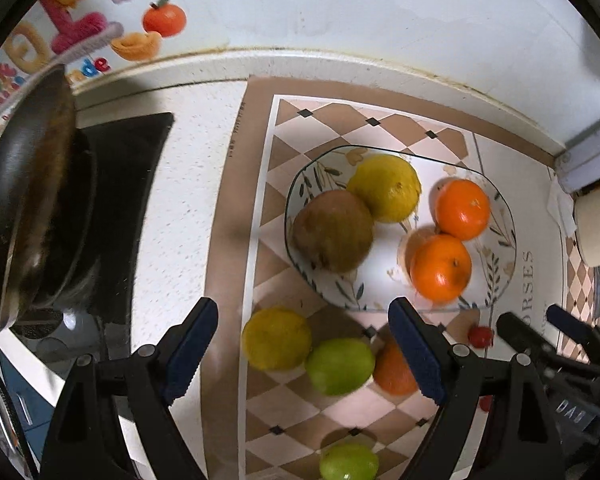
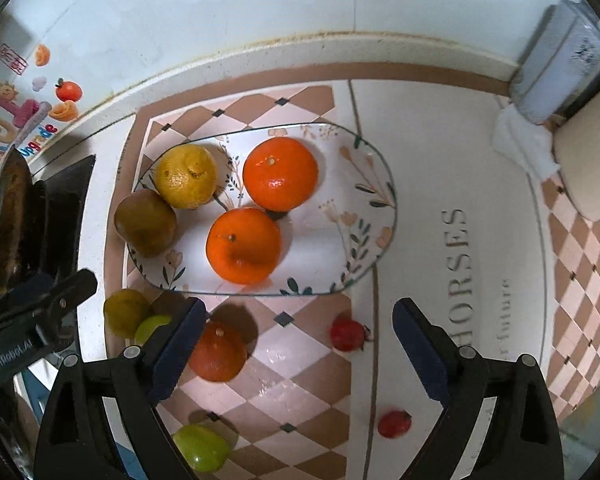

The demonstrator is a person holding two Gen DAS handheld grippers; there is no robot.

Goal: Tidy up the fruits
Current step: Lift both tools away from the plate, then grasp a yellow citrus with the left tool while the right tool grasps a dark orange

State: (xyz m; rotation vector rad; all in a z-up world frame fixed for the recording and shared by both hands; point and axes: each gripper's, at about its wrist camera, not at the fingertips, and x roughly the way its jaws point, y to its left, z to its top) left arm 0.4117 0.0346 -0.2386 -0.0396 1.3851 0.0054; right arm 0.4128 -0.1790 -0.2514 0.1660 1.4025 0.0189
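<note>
A flowered glass plate holds a brown kiwi, a yellow lemon and two oranges. On the mat in front lie a yellow lemon, two green fruits, an orange and two small red fruits. My left gripper is open above the loose lemon and green fruit. My right gripper is open and empty.
A dark frying pan sits on a black hob at the left. A checkered mat covers the counter. A box and a paper roll stand at the right by the wall.
</note>
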